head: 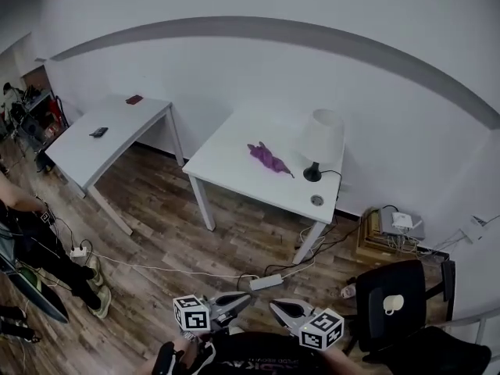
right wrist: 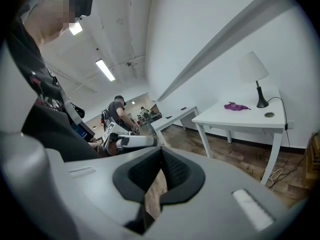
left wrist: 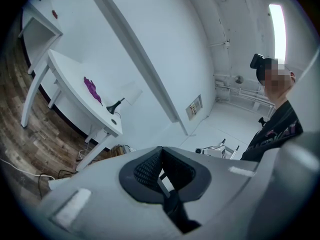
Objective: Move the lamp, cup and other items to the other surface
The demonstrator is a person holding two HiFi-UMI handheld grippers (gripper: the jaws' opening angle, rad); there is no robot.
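Both grippers are down at 6 o'clock in the head view, tips turned toward each other, well apart from the tables. The left gripper [head: 244,298] has its jaws pressed together with nothing between them, and its own view shows the same [left wrist: 161,149]. The right gripper [head: 277,307] matches: jaws closed up, empty, pads meeting at the tip [right wrist: 161,151].

The lamp [head: 322,139] stands upright on the white table [head: 234,162] up at 12 o'clock, on the table's 3 o'clock side, with its cord running off the edge. A purple cloth [head: 266,157] lies crumpled just beside it at the lamp's 9 o'clock. At the lamp's 6 o'clock, near the table corner, there's a small round grey thing [head: 316,200]; I can't tell what it is.

The second table [head: 117,123] is off at 10 o'clock, with a dark red item [head: 134,99] on its far end and a small black item [head: 98,132] nearer the middle.

A black chair [head: 391,295] sits at 3 o'clock from the right gripper. A power strip [head: 266,281] lies on the wood floor at 12 o'clock from the grippers.
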